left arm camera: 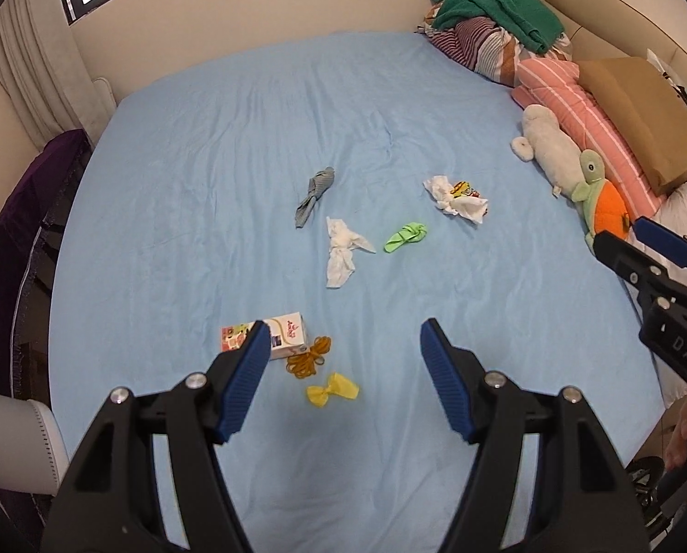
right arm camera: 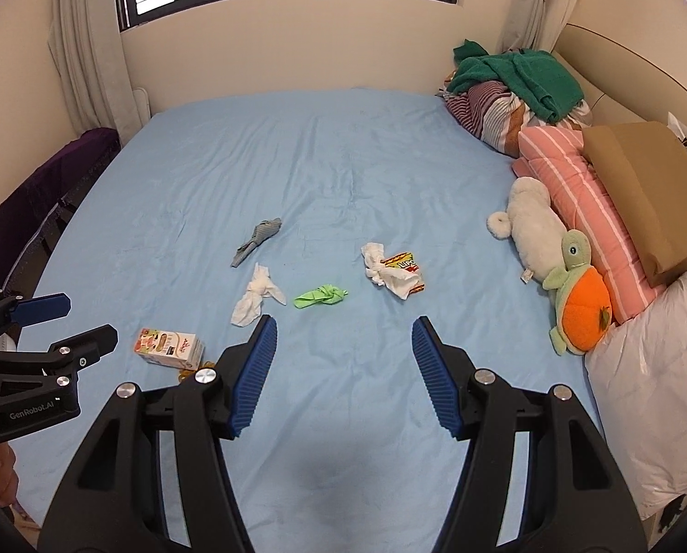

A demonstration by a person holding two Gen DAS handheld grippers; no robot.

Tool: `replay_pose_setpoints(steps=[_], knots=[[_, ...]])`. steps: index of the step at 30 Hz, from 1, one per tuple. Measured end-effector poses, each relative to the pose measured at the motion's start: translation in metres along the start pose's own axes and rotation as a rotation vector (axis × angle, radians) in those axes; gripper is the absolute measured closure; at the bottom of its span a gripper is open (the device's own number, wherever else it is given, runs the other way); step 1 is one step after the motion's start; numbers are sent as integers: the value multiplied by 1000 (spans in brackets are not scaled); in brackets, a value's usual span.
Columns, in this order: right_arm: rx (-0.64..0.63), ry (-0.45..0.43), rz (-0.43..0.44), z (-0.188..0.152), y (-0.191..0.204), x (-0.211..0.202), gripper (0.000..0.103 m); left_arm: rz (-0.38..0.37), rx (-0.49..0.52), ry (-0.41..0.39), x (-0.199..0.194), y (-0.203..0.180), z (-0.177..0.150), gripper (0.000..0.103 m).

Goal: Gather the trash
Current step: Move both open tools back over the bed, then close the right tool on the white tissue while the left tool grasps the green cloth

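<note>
Trash lies scattered on the blue bed sheet (left arm camera: 205, 175). A small milk carton (left arm camera: 283, 335), orange rubber bands (left arm camera: 308, 357) and a yellow knotted scrap (left arm camera: 333, 389) lie just ahead of my left gripper (left arm camera: 343, 336), which is open and empty. Farther on are a white tissue (left arm camera: 343, 251), a green knotted scrap (left arm camera: 405, 237), a grey twisted scrap (left arm camera: 314, 196) and a crumpled tissue with a snack wrapper (left arm camera: 458, 198). My right gripper (right arm camera: 343, 334) is open and empty, hovering above the sheet short of the green scrap (right arm camera: 321, 296) and the snack wrapper (right arm camera: 401, 272).
Plush toys (right arm camera: 573, 295), a pink striped pillow (right arm camera: 583, 212), a brown paper bag (right arm camera: 647, 193) and a clothes pile (right arm camera: 513, 87) line the right side. A white plastic bag (right arm camera: 656, 368) sits at the near right. A purple cloth (right arm camera: 44, 193) hangs at the left edge.
</note>
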State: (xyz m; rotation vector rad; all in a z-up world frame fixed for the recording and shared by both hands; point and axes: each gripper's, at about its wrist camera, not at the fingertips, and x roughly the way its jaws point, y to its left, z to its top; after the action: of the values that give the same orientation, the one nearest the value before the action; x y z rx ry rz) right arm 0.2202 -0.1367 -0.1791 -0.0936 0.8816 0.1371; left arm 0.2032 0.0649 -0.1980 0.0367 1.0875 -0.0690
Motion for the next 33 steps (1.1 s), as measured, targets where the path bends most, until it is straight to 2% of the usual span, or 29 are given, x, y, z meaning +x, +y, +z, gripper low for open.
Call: replay_pose_setpoints(steps=[9, 14, 25, 33], knots=[[-31, 14, 22, 15, 9, 94, 43, 13, -2, 35, 84, 9, 30, 35], [-18, 20, -2, 22, -1, 147, 43, 6, 3, 54, 126, 6, 45, 35], [5, 25, -72, 26, -43, 231, 43, -34, 73, 52, 207, -31, 75, 35], [-11, 25, -94, 18, -66, 291, 43, -52, 145, 57, 275, -72, 72, 35]])
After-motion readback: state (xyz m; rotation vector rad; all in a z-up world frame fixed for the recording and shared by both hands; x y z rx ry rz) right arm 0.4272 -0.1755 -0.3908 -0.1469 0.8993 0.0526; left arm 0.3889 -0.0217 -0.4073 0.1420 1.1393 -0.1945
